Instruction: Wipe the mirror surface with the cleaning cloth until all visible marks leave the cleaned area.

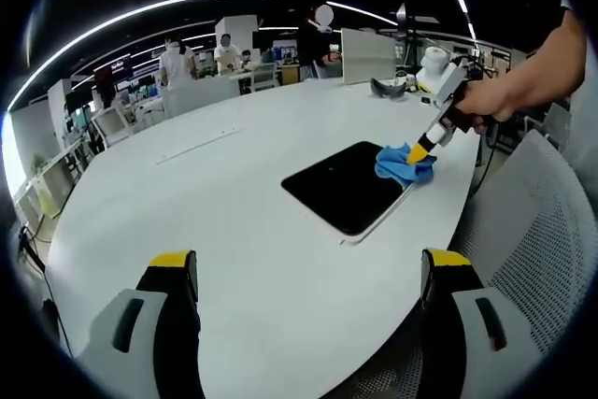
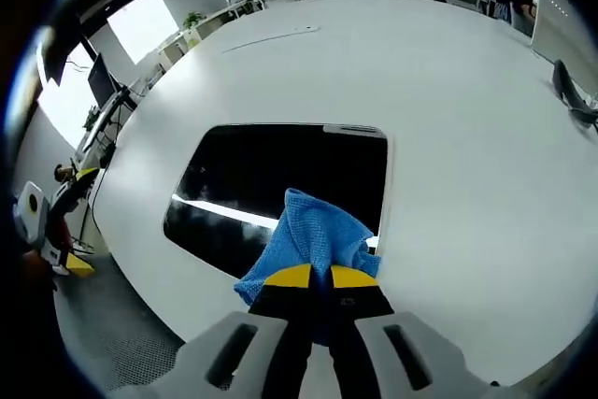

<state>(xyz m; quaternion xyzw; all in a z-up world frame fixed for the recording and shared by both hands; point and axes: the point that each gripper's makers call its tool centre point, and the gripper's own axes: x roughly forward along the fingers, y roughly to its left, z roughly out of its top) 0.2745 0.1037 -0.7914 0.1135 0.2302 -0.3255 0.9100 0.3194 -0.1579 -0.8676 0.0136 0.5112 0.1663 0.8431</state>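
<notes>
Holding blue cloth (image 2: 313,235) on mirror (image 2: 262,184), right gripper (image 2: 313,277); left gripper (image 1: 308,273) wide; white table (image 1: 234,231), office.

The white table (image 1: 234,203) lies bare and open around the mirror (image 1: 346,186); a dark object (image 2: 572,91) sits well apart near the far edge; a mesh chair (image 1: 533,231) stands close against the table's near edge.

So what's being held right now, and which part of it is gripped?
The right gripper is shut on the blue cleaning cloth, pinching a bunched-up part of it near its edge while it rests on the mirror. The left gripper is open, holding nothing.
</notes>
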